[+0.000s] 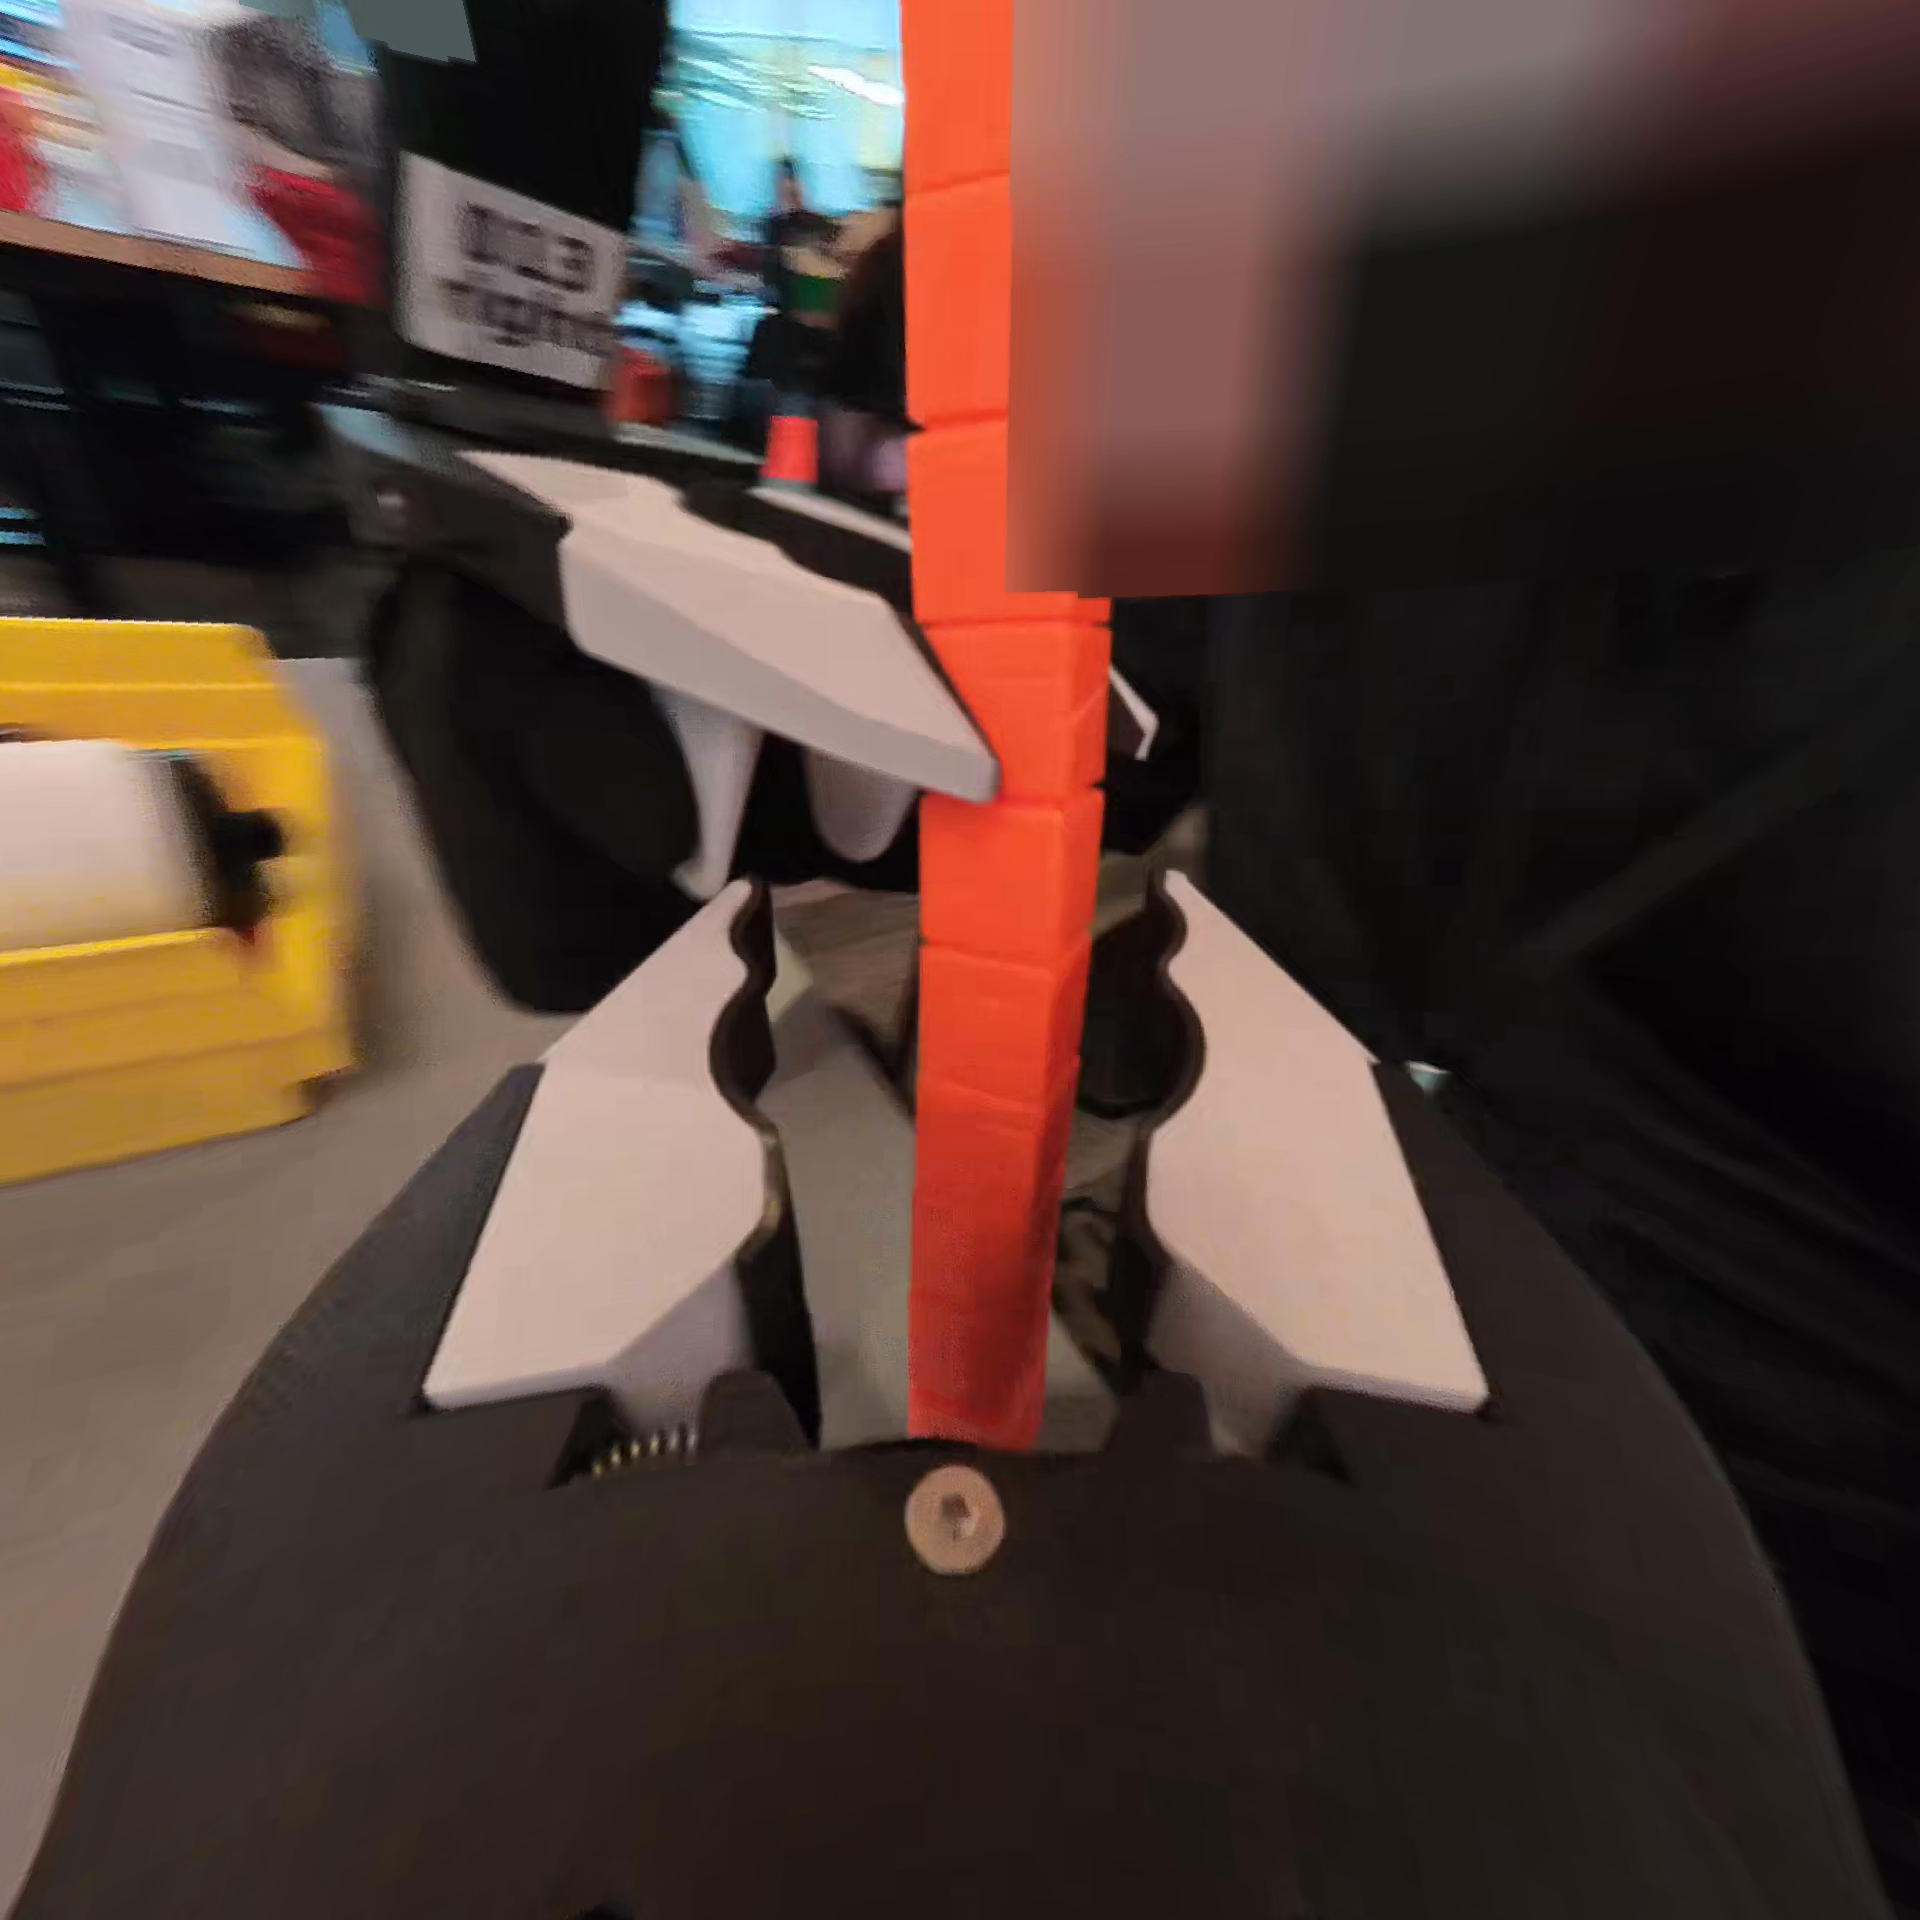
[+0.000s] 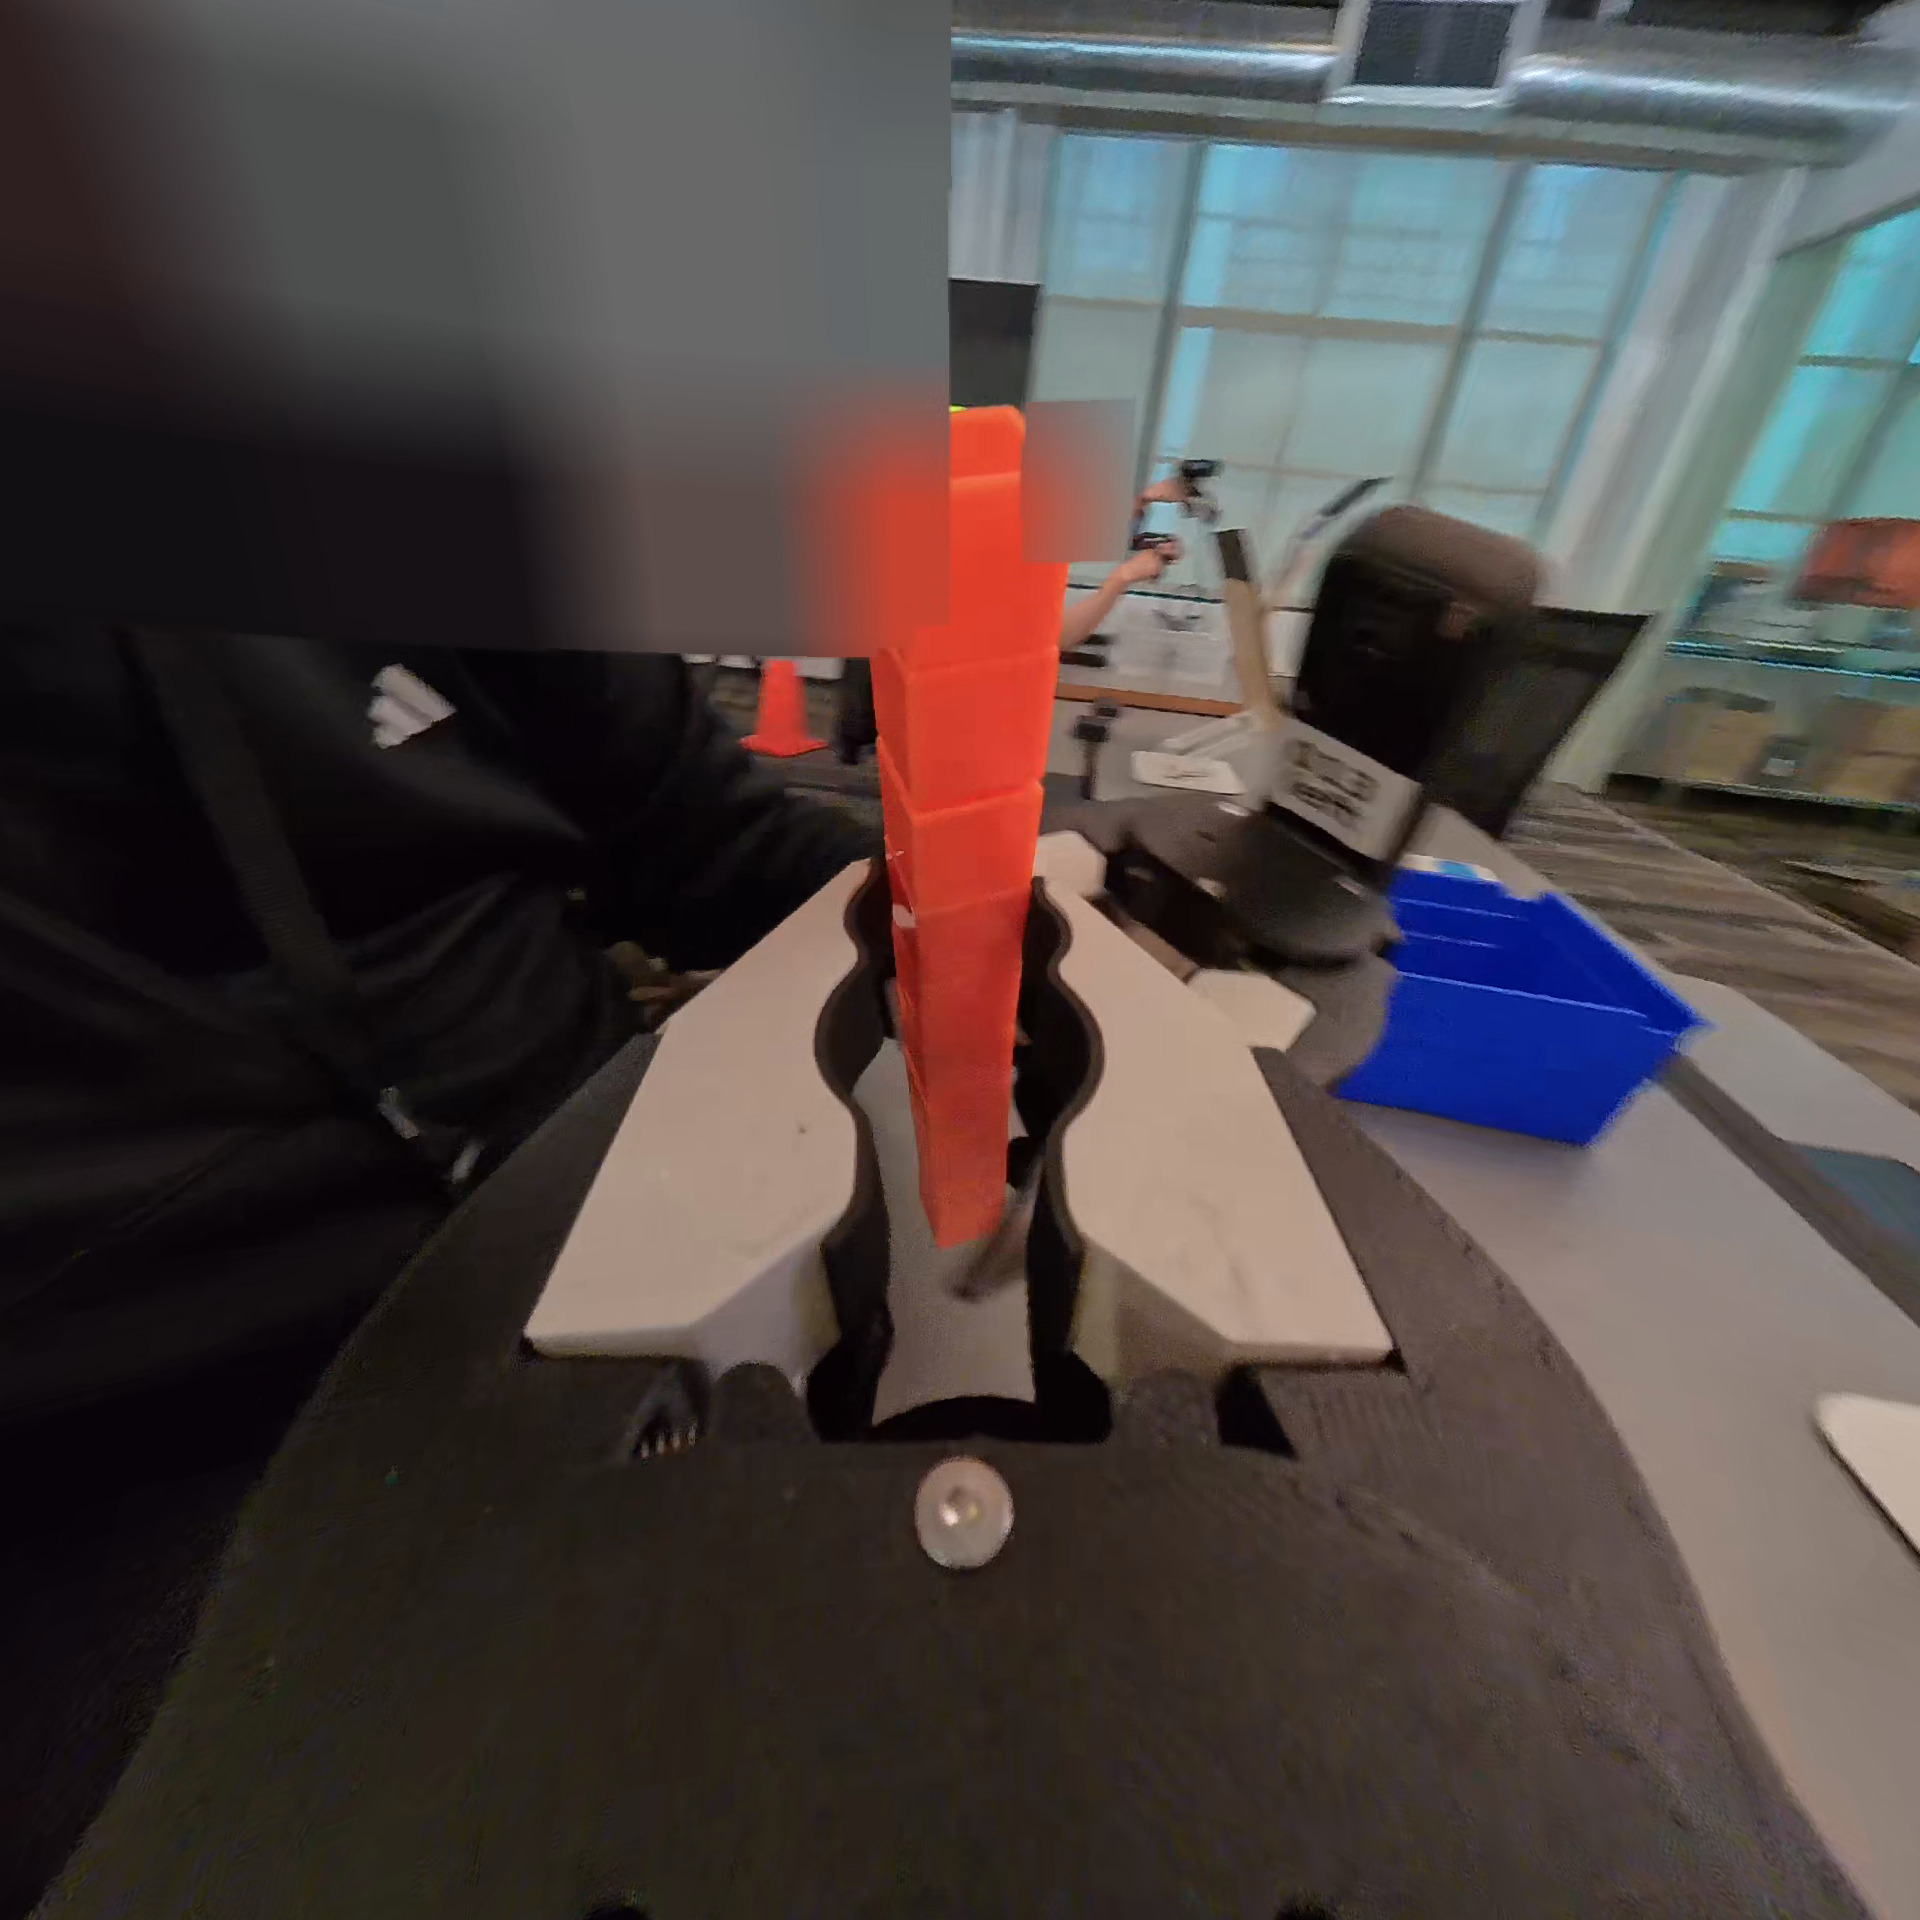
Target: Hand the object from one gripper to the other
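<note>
Lab/workshop space, big windows [image 2: 1351,301], exposed ducts [image 2: 1558,73], blue bin [image 2: 1507,1049], orange cone [image 2: 781,707]

Grey table [image 2: 1621,1299] under and right of the right tongs; blue bin [image 2: 1507,1023] on it, off the right finger, tilted; white flat item [image 2: 1870,1465] at the near right edge, cut off; in the left view, a yellow bin [image 1: 156,883] on the grey top, left of the left tongs, blurred.
</note>
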The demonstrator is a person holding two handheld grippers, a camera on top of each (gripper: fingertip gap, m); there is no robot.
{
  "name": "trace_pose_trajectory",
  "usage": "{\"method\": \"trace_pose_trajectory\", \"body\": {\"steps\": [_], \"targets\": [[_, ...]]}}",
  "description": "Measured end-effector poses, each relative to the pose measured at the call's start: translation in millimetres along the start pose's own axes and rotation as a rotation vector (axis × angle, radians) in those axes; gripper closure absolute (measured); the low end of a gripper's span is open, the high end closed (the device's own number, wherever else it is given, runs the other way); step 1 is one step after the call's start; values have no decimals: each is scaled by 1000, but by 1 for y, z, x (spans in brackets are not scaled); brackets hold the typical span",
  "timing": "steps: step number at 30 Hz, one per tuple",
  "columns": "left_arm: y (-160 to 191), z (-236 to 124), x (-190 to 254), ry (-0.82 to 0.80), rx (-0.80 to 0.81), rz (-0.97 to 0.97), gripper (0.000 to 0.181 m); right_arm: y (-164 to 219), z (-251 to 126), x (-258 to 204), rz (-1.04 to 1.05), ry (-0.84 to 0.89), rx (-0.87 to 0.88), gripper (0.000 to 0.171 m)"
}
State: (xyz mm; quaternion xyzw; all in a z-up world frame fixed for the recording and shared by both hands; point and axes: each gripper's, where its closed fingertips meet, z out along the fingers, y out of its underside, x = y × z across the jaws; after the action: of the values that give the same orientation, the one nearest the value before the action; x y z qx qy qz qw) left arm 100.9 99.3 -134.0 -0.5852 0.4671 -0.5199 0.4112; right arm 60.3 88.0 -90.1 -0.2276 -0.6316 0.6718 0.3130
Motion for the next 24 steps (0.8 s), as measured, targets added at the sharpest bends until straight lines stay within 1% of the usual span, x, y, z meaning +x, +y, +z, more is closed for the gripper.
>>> {"method": "trace_pose_trajectory", "body": {"steps": [1, 3, 6, 7, 8, 9, 10, 12, 13, 16, 17, 18, 19, 20, 21, 23, 24], "targets": [[1, -7, -10, -100, -13, 22, 114, -1, -3, 8, 4, 50, 4, 148], [7, -20, -30, -301, -63, 77, 110, -1, -9, 22, 15, 136, 13, 148], [16, -30, -45, -497, -130, 151, 112, -5, -16, 43, 34, 281, 54, 149], [19, -30, -47, -534, -146, 162, 116, -4, -18, 49, 34, 327, 58, 149], [23, -33, -54, -595, -168, 171, 124, -4, -20, 53, 36, 362, 62, 148], [27, -38, -62, -668, -189, 177, 127, -5, -21, 57, 43, 398, 73, 148], [30, -40, -66, -701, -201, 180, 133, -6, -22, 60, 52, 419, 89, 148], [27, -45, -69, -735, -152, 180, 159, -8, -24, 60, 70, 438, 119, 148], [25, -48, -70, -738, -120, 172, 162, -9, -24, 61, 77, 450, 132, 148], [27, -48, -68, -706, -89, 138, 163, -7, -23, 62, 102, 469, 142, 148], [26, -45, -64, -667, -77, 127, 163, -8, -22, 60, 89, 458, 146, 149], [24, -42, -58, -618, -53, 102, 163, -9, -20, 58, 77, 447, 145, 143], [21, -43, -56, -598, -21, 86, 163, -8, -19, 58, 87, 440, 137, 122], [19, -43, -53, -567, 8, 62, 163, -8, -19, 57, 101, 417, 135, 110], [16, -43, -48, -506, 40, 33, 162, -9, -20, 54, 105, 389, 145, 108], [14, -35, -24, -280, 93, -42, 163, -9, -22, 53, 120, 351, 159, 105], [15, -32, -11, -169, 102, -62, 163, -8, -21, 48, 127, 303, 155, 102]]}}
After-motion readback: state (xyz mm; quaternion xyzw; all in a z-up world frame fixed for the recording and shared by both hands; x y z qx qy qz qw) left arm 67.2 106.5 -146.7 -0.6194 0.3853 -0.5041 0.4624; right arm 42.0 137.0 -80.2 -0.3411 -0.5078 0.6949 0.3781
